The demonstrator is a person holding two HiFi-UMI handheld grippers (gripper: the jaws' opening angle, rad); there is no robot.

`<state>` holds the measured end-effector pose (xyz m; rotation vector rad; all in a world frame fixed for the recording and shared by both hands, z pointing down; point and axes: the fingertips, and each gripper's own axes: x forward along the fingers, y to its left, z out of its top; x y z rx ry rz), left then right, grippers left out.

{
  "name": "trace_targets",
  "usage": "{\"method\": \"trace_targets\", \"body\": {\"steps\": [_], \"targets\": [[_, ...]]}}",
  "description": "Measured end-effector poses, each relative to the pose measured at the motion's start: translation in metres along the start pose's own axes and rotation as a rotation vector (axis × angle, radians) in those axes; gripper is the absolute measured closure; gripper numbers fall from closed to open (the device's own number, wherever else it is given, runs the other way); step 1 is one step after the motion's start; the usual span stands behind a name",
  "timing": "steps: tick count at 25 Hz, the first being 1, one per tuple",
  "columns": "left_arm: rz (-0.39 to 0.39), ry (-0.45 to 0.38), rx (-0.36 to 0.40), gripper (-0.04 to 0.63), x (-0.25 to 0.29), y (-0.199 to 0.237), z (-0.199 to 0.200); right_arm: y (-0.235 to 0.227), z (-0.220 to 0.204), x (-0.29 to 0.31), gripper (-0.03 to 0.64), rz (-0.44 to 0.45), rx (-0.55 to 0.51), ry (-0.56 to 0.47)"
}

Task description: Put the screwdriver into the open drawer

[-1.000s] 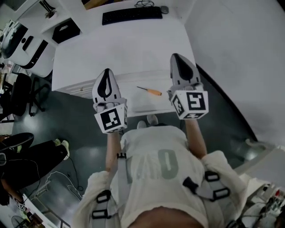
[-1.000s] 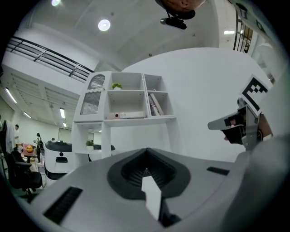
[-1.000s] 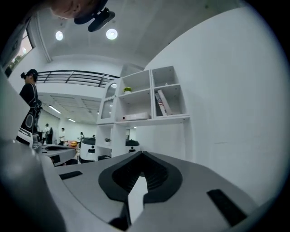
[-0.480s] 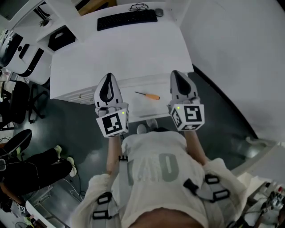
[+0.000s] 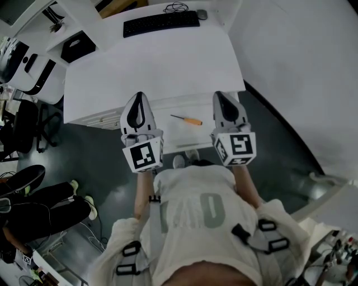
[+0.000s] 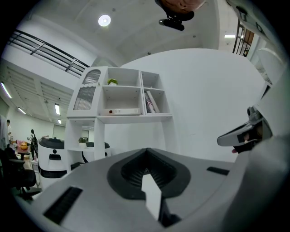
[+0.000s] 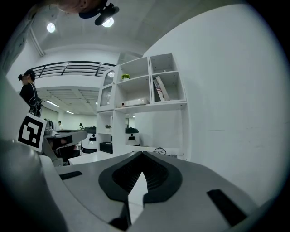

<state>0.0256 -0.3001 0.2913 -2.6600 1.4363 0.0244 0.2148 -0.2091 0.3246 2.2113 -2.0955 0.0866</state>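
Note:
The screwdriver (image 5: 187, 119), thin-shafted with an orange handle, lies inside the open white drawer (image 5: 168, 137) that sticks out under the desk's front edge. My left gripper (image 5: 137, 98) hovers at the drawer's left end and my right gripper (image 5: 221, 96) at its right end, with the screwdriver between them and apart from both. Both point level toward the desk. In the left gripper view the left gripper (image 6: 146, 156) is shut and holds nothing. In the right gripper view the right gripper (image 7: 141, 157) is likewise shut and holds nothing. Neither gripper view shows the screwdriver.
On the white desk (image 5: 151, 61) a black keyboard (image 5: 161, 22) and a mouse (image 5: 201, 13) lie at the far edge. A black chair (image 5: 22, 120) and a seated person's legs (image 5: 33, 195) are at the left. White shelves (image 7: 145, 86) stand ahead against a curved wall.
Both grippers have come down and back toward my body a little, the right one more. The screwdriver has stayed where it lies in the drawer.

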Motion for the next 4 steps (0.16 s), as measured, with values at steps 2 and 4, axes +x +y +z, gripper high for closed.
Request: {"method": "trace_targets", "body": {"steps": [2, 4], "targets": [[0.003, 0.002, 0.002, 0.591, 0.0004, 0.0017, -0.0012, 0.0013, -0.0019, 0.0009, 0.612, 0.005, -0.003, 0.005], [0.008, 0.005, 0.004, 0.591, 0.0004, 0.0038, -0.0026, 0.0023, -0.0038, 0.0018, 0.612, 0.008, -0.001, 0.009]]}}
